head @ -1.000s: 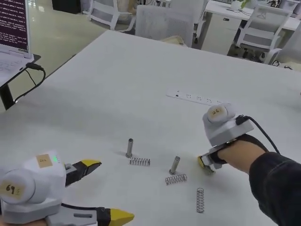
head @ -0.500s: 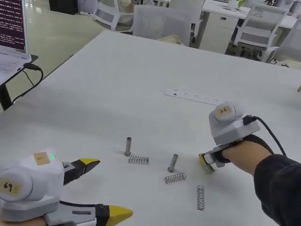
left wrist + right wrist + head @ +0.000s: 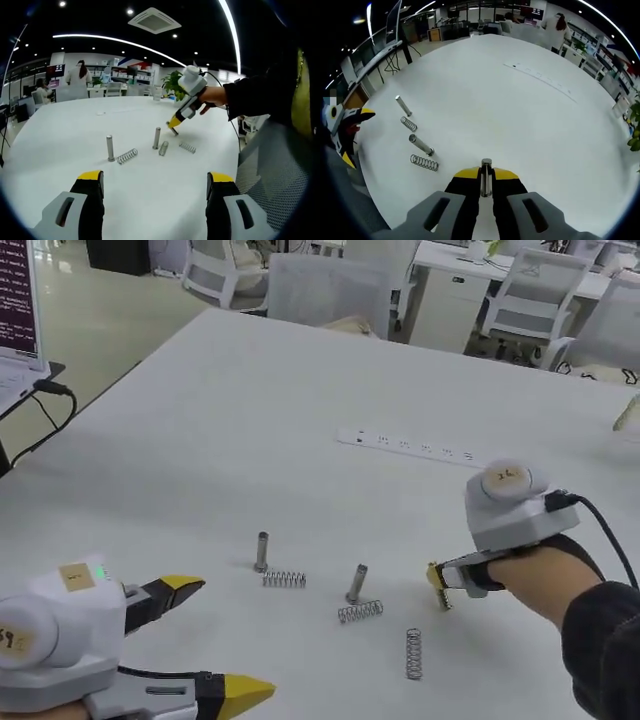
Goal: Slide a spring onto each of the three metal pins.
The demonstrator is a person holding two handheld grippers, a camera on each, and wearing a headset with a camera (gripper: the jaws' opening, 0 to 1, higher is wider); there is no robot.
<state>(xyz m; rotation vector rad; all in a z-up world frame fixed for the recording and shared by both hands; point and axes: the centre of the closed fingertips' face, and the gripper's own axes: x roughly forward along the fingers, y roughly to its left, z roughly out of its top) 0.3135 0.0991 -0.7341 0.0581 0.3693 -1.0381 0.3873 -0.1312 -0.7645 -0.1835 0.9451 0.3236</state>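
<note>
Two metal pins stand upright on the white table (image 3: 250, 420), one on the left (image 3: 261, 551) and one in the middle (image 3: 356, 583). A spring lies next to each of them: one (image 3: 284, 580) by the left pin, another (image 3: 360, 612) by the middle pin. A third spring (image 3: 413, 654) lies nearer to me. My right gripper (image 3: 437, 588) is to the right of the middle pin, low over the table. It is shut on a third metal pin (image 3: 485, 182). My left gripper (image 3: 218, 638) hovers at the near left, open and holding nothing (image 3: 155, 180).
A white power strip (image 3: 410, 447) lies further back on the table. A laptop (image 3: 15, 300) with a cable sits on a stand at the far left. Office chairs (image 3: 320, 285) and desks stand beyond the table's far edge.
The head view has shifted a little. My right gripper has drifted slightly to the right, away from the middle pin, still shut on its pin. The left gripper stays open.
</note>
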